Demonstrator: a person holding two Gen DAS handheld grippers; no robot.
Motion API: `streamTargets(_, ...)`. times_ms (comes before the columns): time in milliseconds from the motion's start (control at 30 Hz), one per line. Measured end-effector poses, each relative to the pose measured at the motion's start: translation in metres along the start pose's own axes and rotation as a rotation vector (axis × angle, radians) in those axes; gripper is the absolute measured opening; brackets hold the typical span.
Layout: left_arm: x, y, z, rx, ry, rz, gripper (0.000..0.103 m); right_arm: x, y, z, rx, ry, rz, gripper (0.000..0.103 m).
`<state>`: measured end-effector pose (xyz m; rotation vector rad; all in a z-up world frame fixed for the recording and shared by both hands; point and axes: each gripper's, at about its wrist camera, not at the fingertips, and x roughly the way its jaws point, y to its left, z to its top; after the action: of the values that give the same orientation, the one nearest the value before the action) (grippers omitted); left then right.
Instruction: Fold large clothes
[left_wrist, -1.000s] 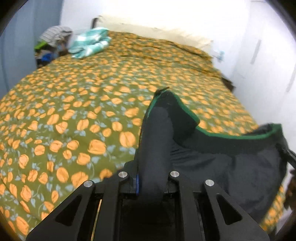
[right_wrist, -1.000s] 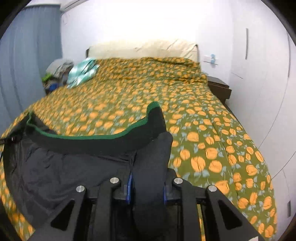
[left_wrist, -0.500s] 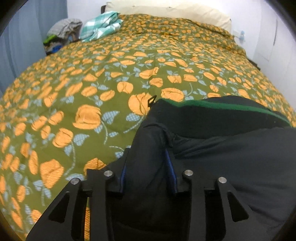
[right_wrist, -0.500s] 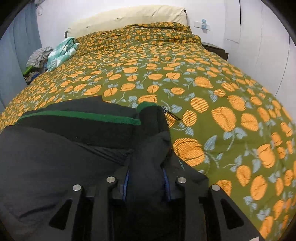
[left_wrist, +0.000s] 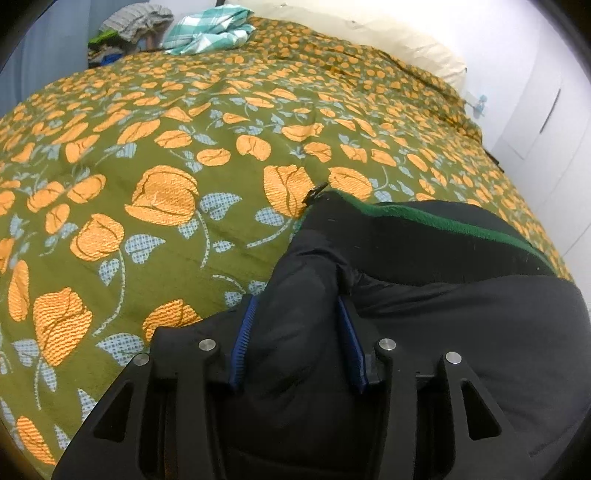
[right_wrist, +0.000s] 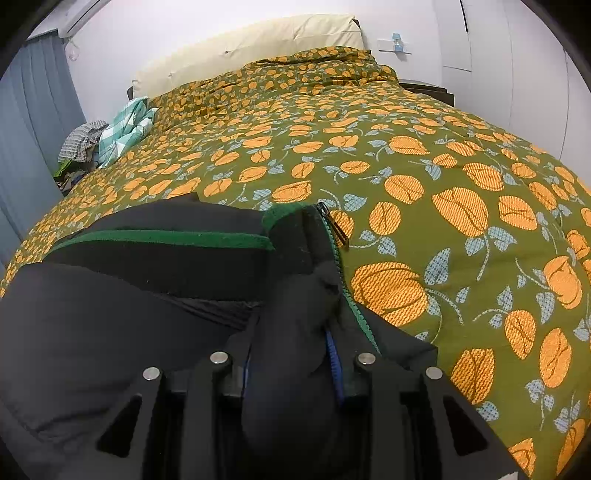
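Left wrist view, left to right: a green bedspread (left_wrist: 147, 147) printed with orange flowers fills most of the frame. At its far end lie a heap of clothes (left_wrist: 136, 18), a crumpled teal checked cloth (left_wrist: 207, 29) and a cream pillow (left_wrist: 369, 33). My left gripper (left_wrist: 297, 301) is low in the middle. Its jaws have just been opening and now stand apart, the ribbed blue pads (left_wrist: 242, 343) showing on both sides. A puffy fold of the black jacket (left_wrist: 461, 332) sits between them, no longer squeezed. To the right, the jacket lies spread on the bed, its green-edged collar (left_wrist: 424, 218) running off to the right. A small zip pull (left_wrist: 314, 192) sticks out at the collar's near end.

Right wrist view, left to right: a blue-grey curtain (right_wrist: 29, 110), then the clothes heap (right_wrist: 81, 136) and checked cloth (right_wrist: 125, 129) far off. The jacket (right_wrist: 110, 314) covers the lower left, its collar (right_wrist: 166, 238) lying flat on the bedspread (right_wrist: 443, 166). My right gripper (right_wrist: 291, 328) is at centre bottom. Its jaws have eased a little wider, yet they pinch a bunched fold of jacket beside the green zip (one blue pad (right_wrist: 334, 365) shows). The zip pull (right_wrist: 338, 229) rests on the bedspread. Flowered cover fills the right side, with the pillow (right_wrist: 240, 48) at the head.
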<state>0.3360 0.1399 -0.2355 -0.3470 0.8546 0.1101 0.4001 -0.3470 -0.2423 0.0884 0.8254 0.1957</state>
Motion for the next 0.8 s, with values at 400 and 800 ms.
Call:
streamTargets(400,0.0013,0.0056,-0.0009,-0.029,0.0,-0.033,0.047,0.002,-0.0028,-0.0015,0.012,-0.007,0.014,0.031)
streamTargets(800,-0.0016,0.0068,-0.0022,-0.039,-0.003,-0.045,0.047,0.0016,-0.0026,-0.0017,0.013,-0.008,0.015,0.031)
